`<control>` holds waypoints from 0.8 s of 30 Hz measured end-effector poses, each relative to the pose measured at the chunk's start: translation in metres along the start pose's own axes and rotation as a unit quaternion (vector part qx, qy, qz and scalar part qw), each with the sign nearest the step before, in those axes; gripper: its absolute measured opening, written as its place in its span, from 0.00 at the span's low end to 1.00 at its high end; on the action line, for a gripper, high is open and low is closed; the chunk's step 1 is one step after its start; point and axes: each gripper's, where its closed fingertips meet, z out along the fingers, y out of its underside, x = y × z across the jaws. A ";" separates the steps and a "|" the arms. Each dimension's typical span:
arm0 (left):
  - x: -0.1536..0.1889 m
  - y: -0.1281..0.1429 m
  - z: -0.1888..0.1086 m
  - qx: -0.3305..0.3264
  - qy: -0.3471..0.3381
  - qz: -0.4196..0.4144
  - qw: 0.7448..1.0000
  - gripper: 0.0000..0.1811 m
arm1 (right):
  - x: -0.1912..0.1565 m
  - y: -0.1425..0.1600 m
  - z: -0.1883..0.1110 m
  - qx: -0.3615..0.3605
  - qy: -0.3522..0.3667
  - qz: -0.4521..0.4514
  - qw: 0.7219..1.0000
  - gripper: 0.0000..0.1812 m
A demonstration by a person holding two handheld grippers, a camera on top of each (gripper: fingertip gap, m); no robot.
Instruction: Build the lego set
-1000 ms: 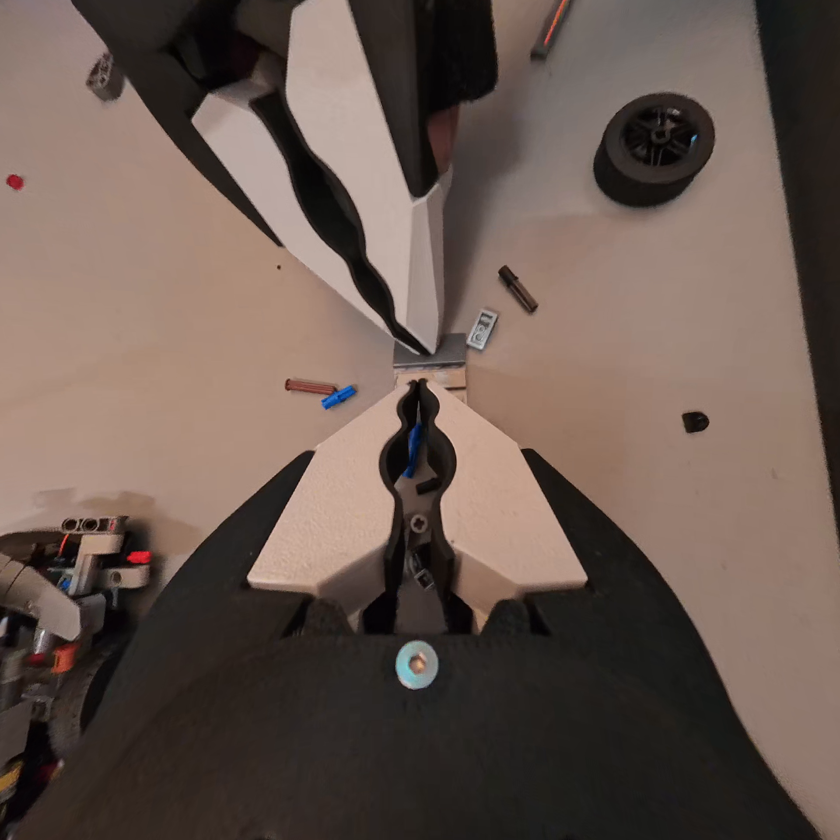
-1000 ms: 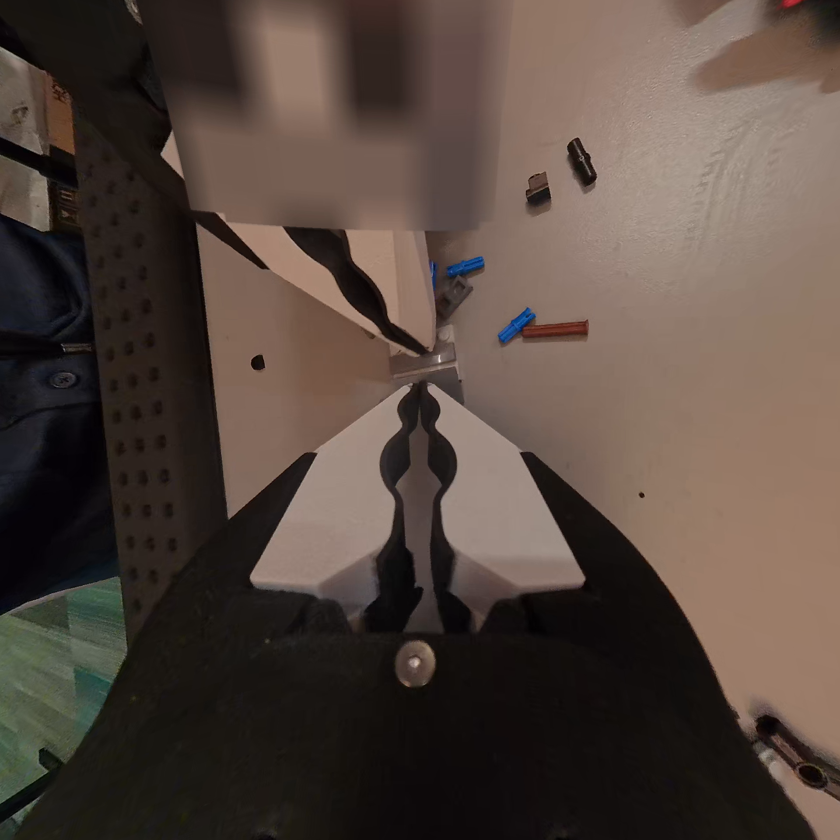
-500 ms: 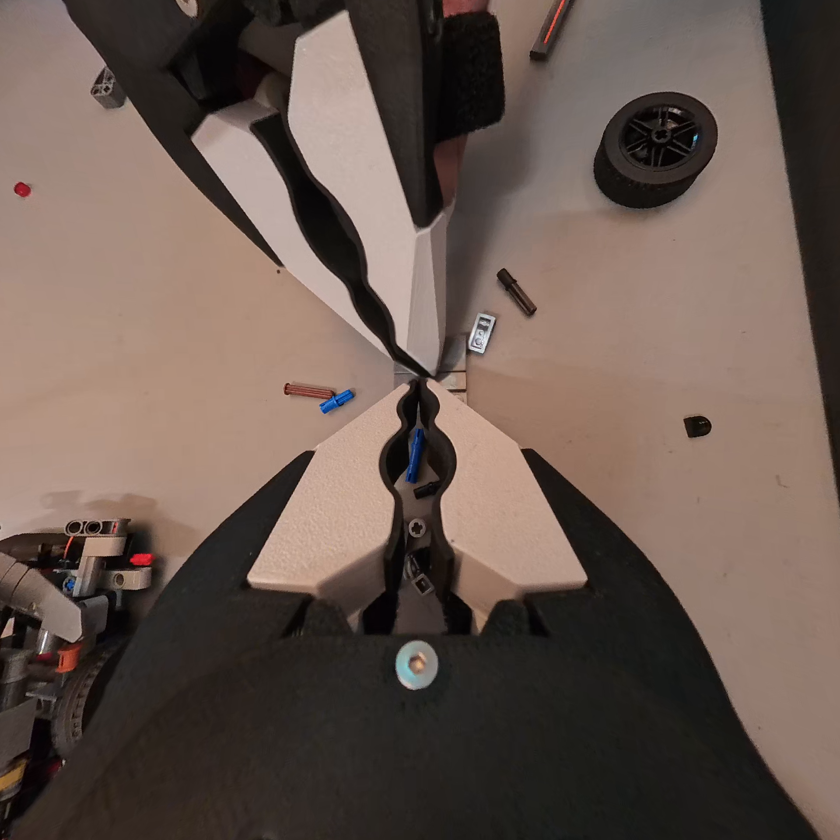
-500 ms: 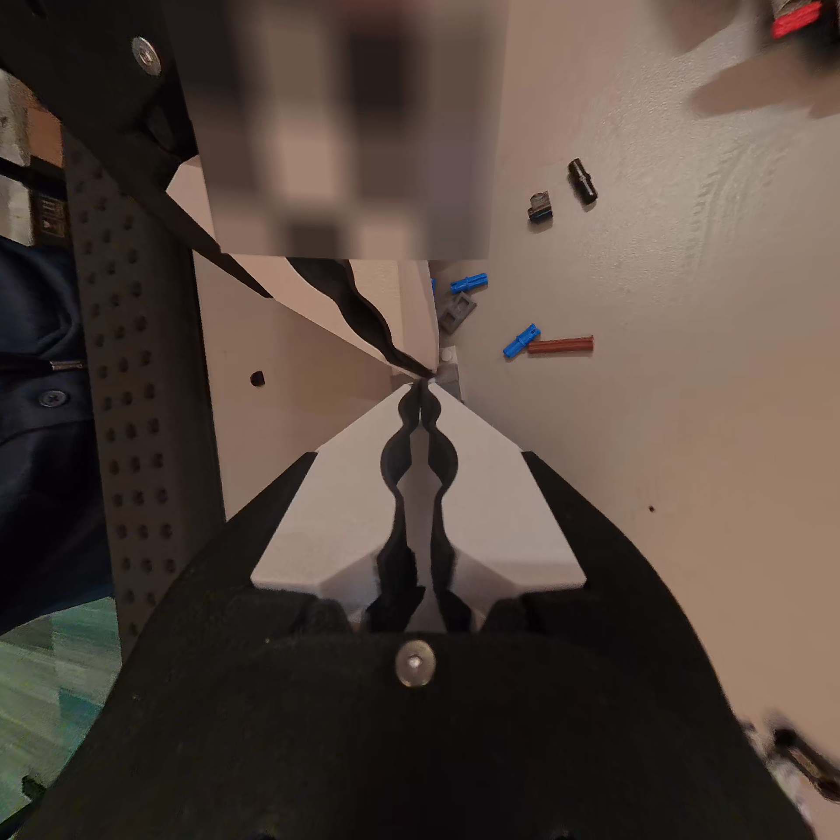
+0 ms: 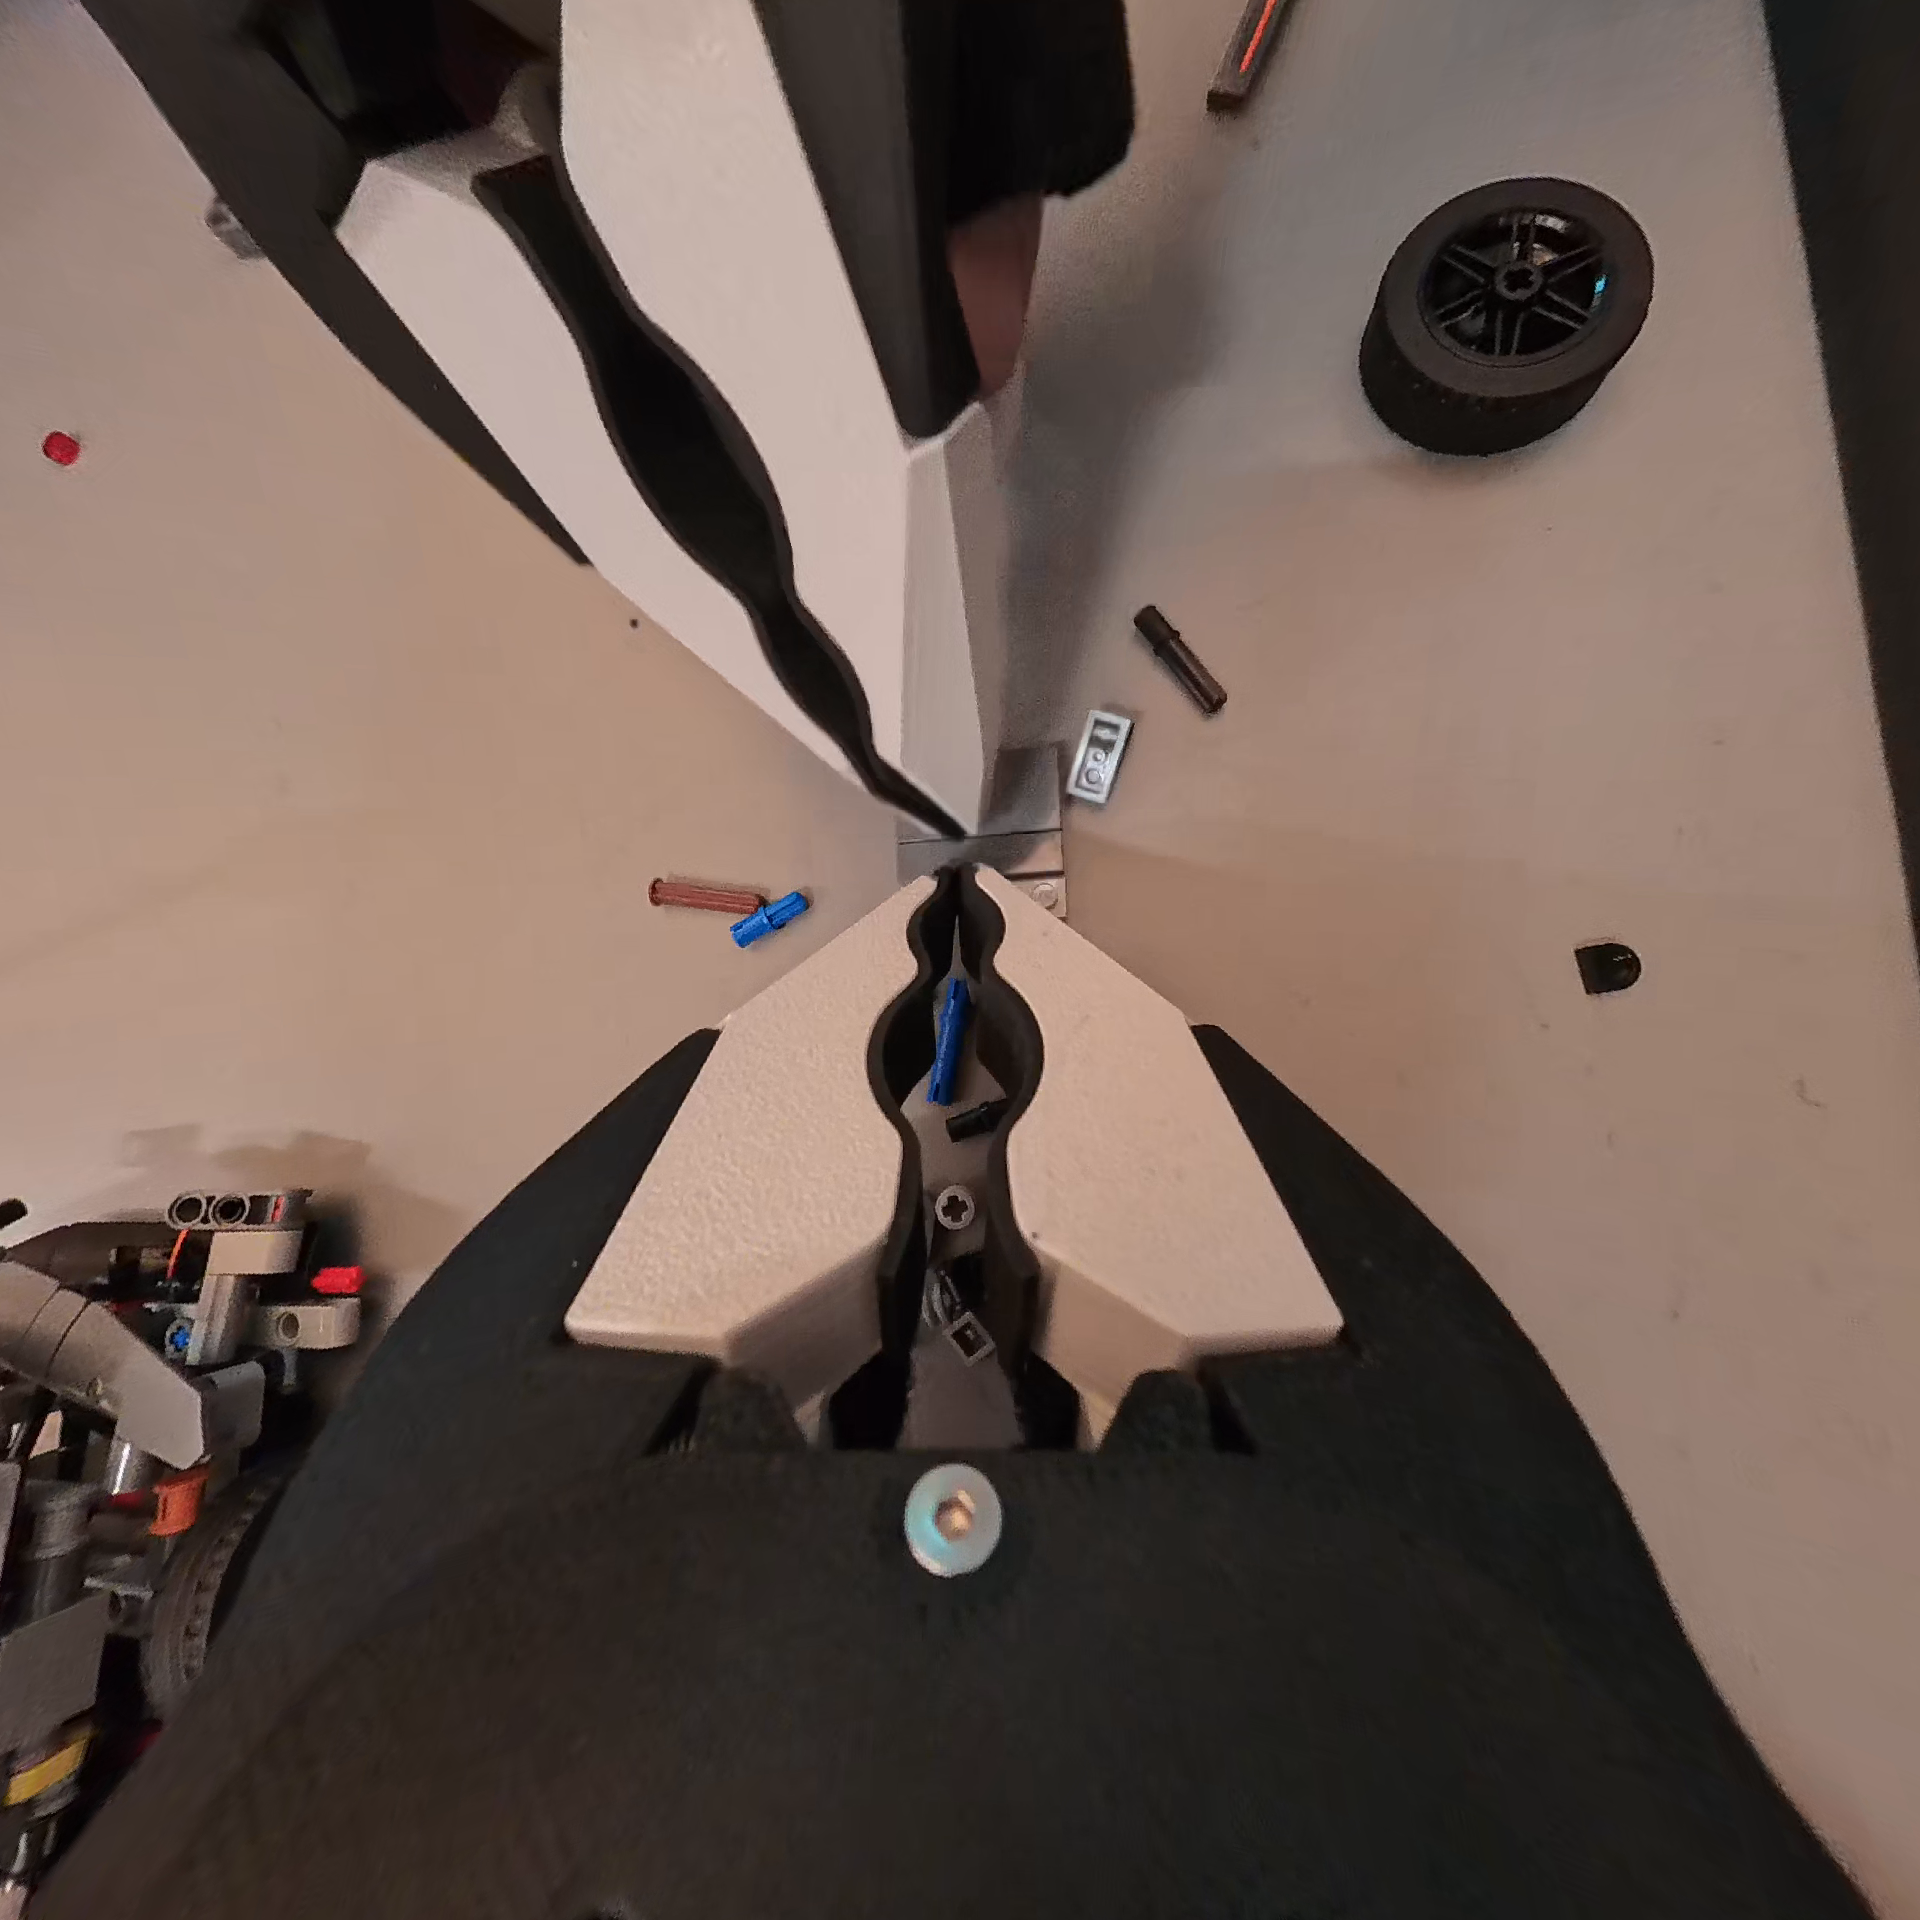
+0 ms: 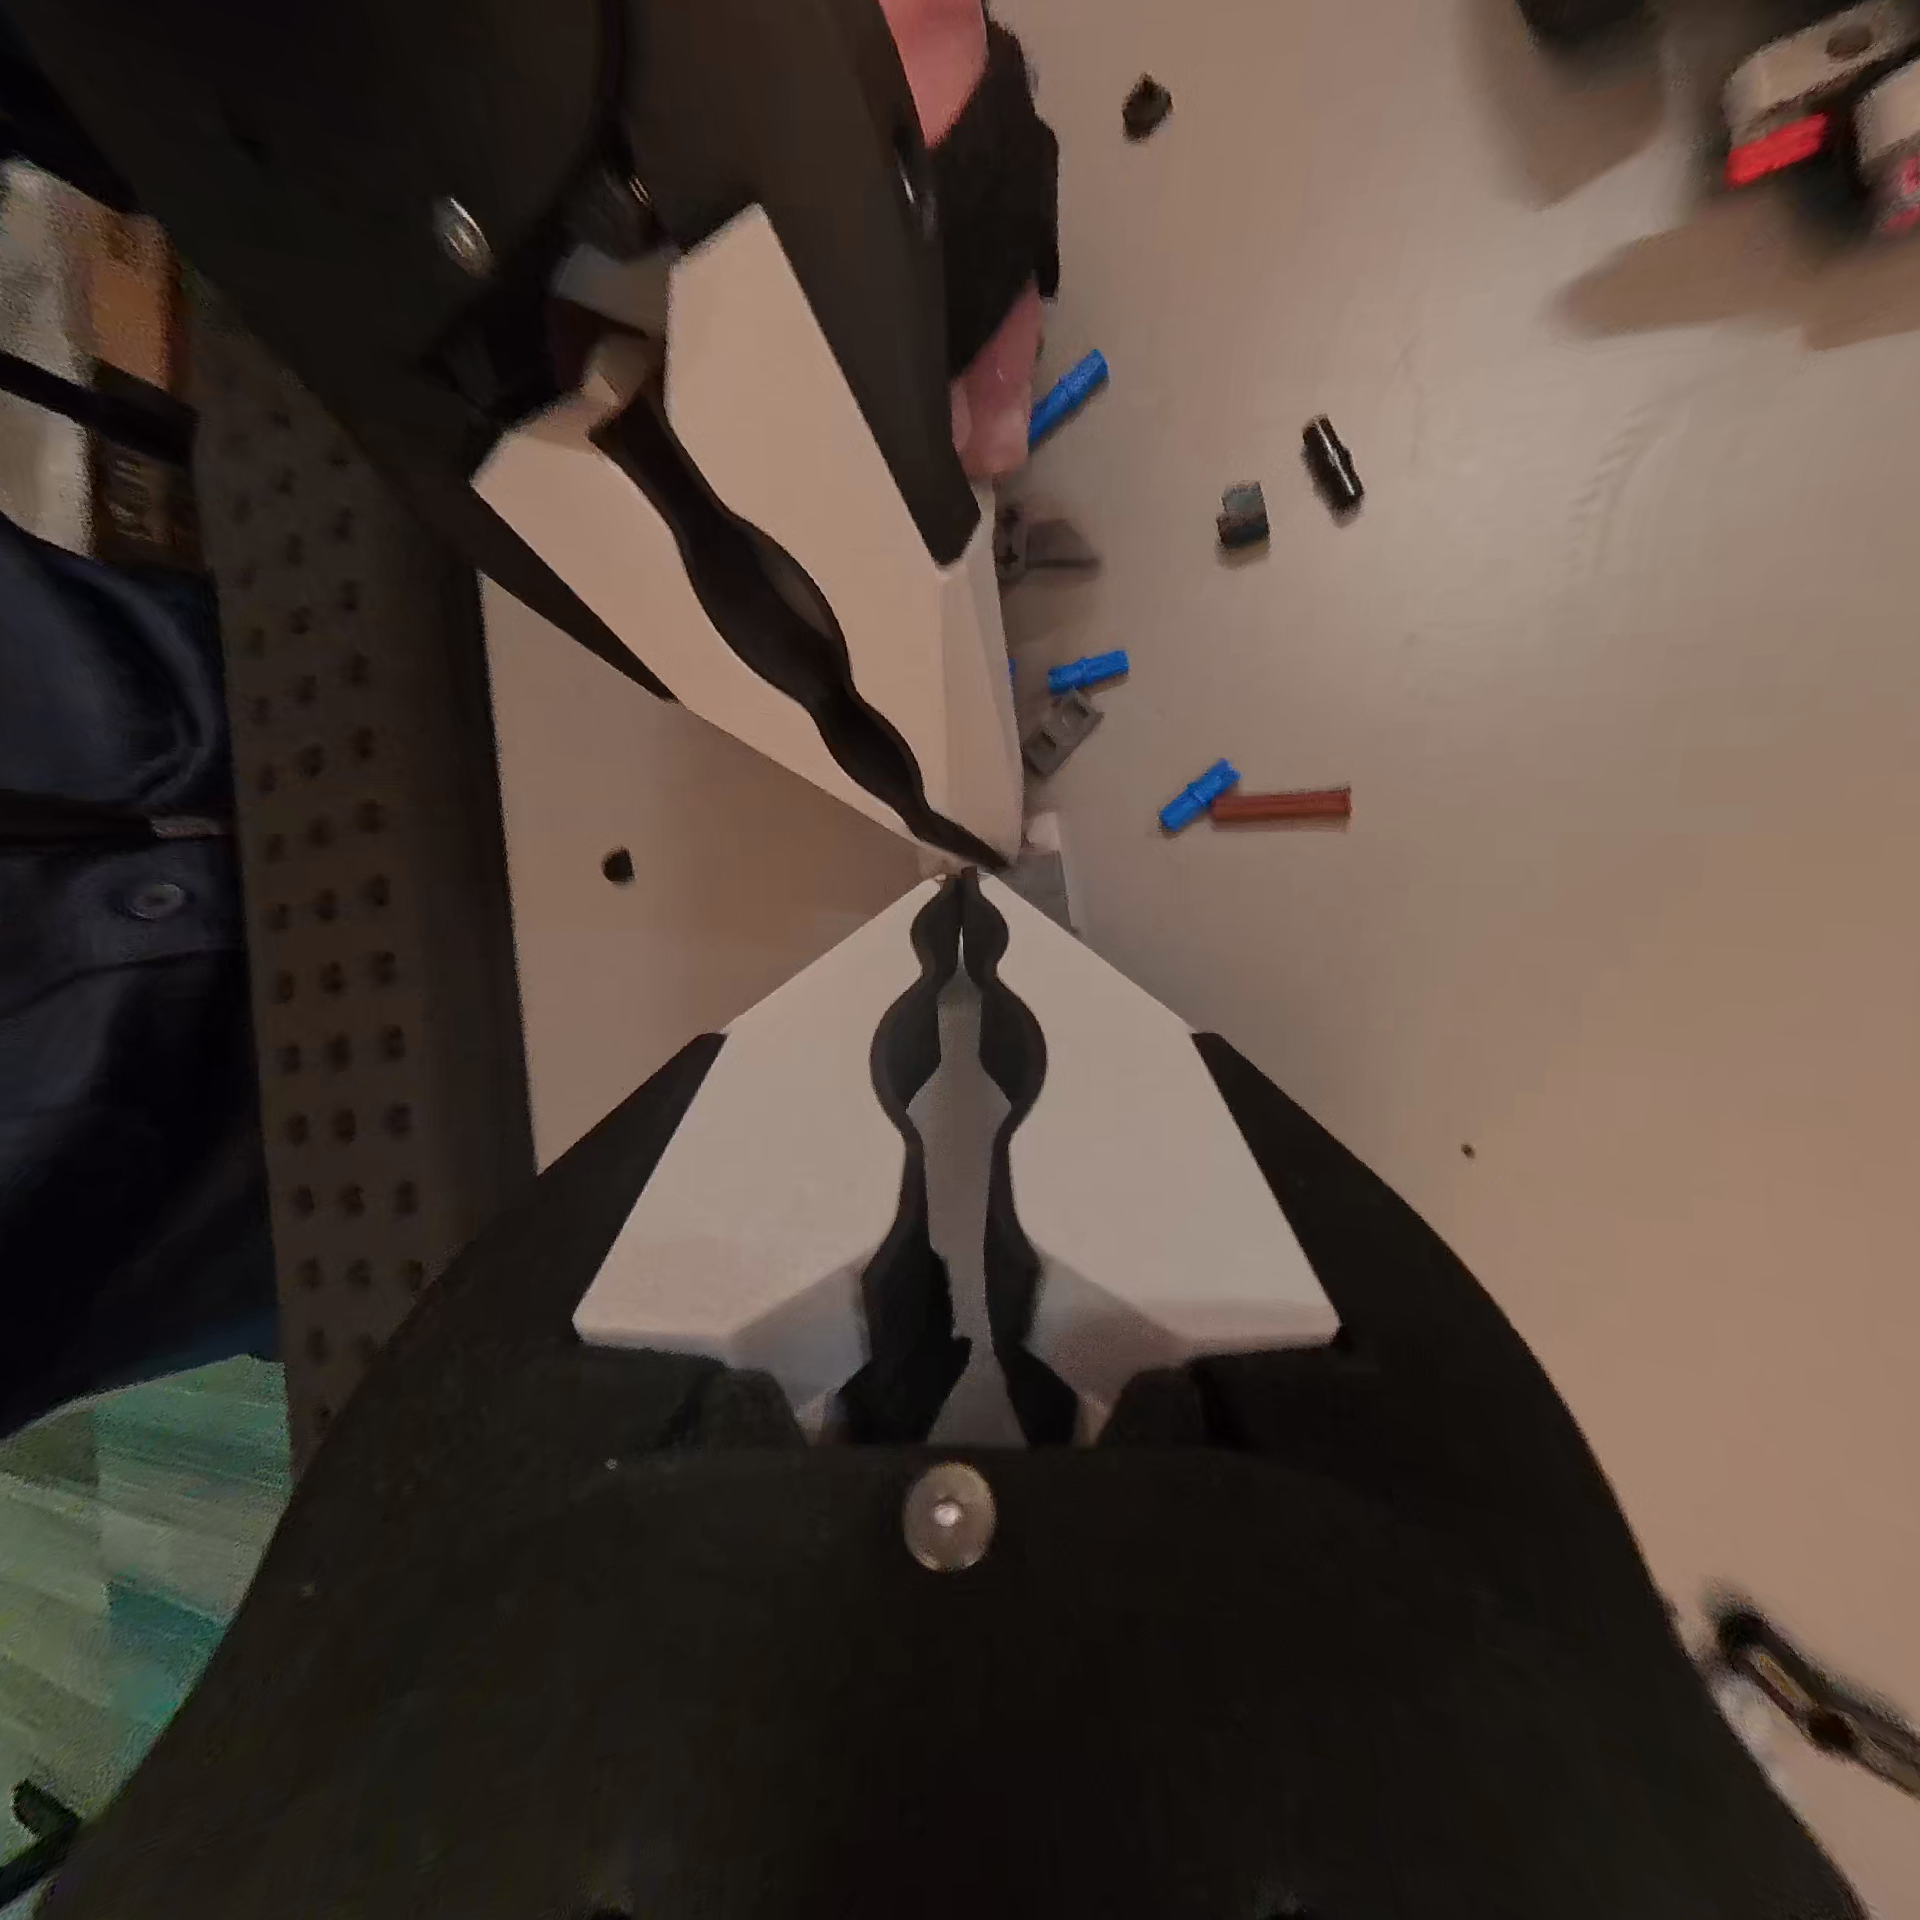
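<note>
Left gripper (image 5: pixel 956 878) and right gripper (image 6: pixel 958 881), both closed tip-to-tip on one grey plate (image 5: pixel 1023 821).

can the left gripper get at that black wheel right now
Probably not yet. The left gripper is shut on the grey plate, tip to tip with the right gripper. The table towards the black wheel looks clear.

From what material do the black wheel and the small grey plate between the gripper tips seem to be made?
Black wheel: seemingly a matte rubber tyre on a glossy hard plastic spoked rim. Grey plate: probably smooth moulded plastic, since its flat face shows a soft sheen.
</note>
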 end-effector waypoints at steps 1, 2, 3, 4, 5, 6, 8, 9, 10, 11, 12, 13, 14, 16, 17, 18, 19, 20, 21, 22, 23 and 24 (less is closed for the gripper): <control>0.000 0.000 0.000 -0.001 -0.002 0.002 1.000 0.00 | 0.001 0.003 -0.001 -0.005 -0.001 0.001 1.000 0.00; 0.000 -0.001 0.000 0.000 -0.003 0.002 1.000 0.00 | -0.002 0.003 -0.002 0.000 -0.015 0.006 1.000 0.00; 0.000 -0.001 0.001 0.001 -0.002 0.001 1.000 0.00 | -0.006 0.002 -0.003 0.005 -0.029 0.010 1.000 0.00; 0.000 -0.001 0.001 0.003 0.000 -0.001 1.000 0.00 | -0.006 0.004 -0.001 -0.002 -0.027 0.008 1.000 0.00; 0.000 -0.001 0.001 0.004 0.002 -0.004 1.000 0.00 | -0.005 0.008 0.002 -0.017 -0.021 0.003 1.000 0.00; 0.000 -0.001 0.001 0.005 0.003 -0.006 1.000 0.00 | -0.007 0.011 0.006 -0.027 -0.025 0.003 0.999 0.00; 0.000 -0.001 0.001 0.006 0.002 -0.005 1.000 0.00 | -0.009 0.011 0.008 -0.024 -0.035 0.011 0.999 0.00; 0.000 -0.001 0.001 0.005 0.000 -0.004 1.000 0.00 | -0.008 0.012 0.008 -0.023 -0.036 0.012 0.999 0.00; 0.000 -0.001 0.001 0.003 0.000 -0.003 1.000 0.00 | -0.008 0.011 0.009 -0.021 -0.036 0.013 0.999 0.00; 0.000 -0.001 0.001 0.003 0.000 -0.002 1.000 0.00 | -0.008 0.011 0.009 -0.019 -0.037 0.014 0.999 0.00; 0.000 -0.001 0.001 0.003 0.000 -0.003 1.000 0.00 | -0.009 0.011 0.010 -0.016 -0.041 0.018 0.999 0.00; 0.000 -0.001 0.001 0.004 0.001 -0.004 1.000 0.00 | -0.009 0.011 0.010 -0.011 -0.047 0.022 0.999 0.00; 0.000 -0.001 0.001 0.004 0.000 -0.004 1.000 0.00 | -0.009 0.011 0.010 -0.007 -0.052 0.024 0.998 0.00; 0.000 -0.001 0.001 0.003 -0.002 -0.002 1.000 0.00 | -0.010 0.011 0.010 -0.003 -0.061 0.024 0.998 0.00; 0.000 -0.001 0.001 0.002 -0.003 -0.001 1.000 0.00 | -0.011 0.012 0.010 -0.004 -0.063 0.022 0.998 0.00; 0.000 -0.001 0.001 0.002 -0.004 0.001 1.000 0.00 | -0.011 0.012 0.010 -0.004 -0.065 0.022 0.998 0.00; 0.000 -0.001 0.001 0.002 -0.005 0.002 1.000 0.00 | -0.011 0.012 0.010 -0.002 -0.071 0.028 0.997 0.00; 0.000 -0.001 0.001 0.002 -0.005 0.002 1.000 0.00 | -0.011 0.012 0.010 0.000 -0.076 0.033 0.997 0.00; 0.000 -0.001 0.001 0.002 -0.005 0.002 1.000 0.00 | -0.008 0.011 0.008 0.003 -0.073 0.037 0.997 0.00; 0.000 -0.001 0.001 0.002 -0.004 0.001 1.000 0.00 | -0.004 0.010 0.007 0.007 -0.061 0.037 0.997 0.00; 0.000 -0.001 0.001 0.003 -0.004 0.001 1.000 0.00 | 0.000 0.009 0.005 0.008 -0.050 0.036 0.998 0.00; 0.000 -0.001 0.001 0.003 -0.005 0.002 1.000 0.00 | 0.002 0.009 0.004 0.011 -0.046 0.039 0.998 0.00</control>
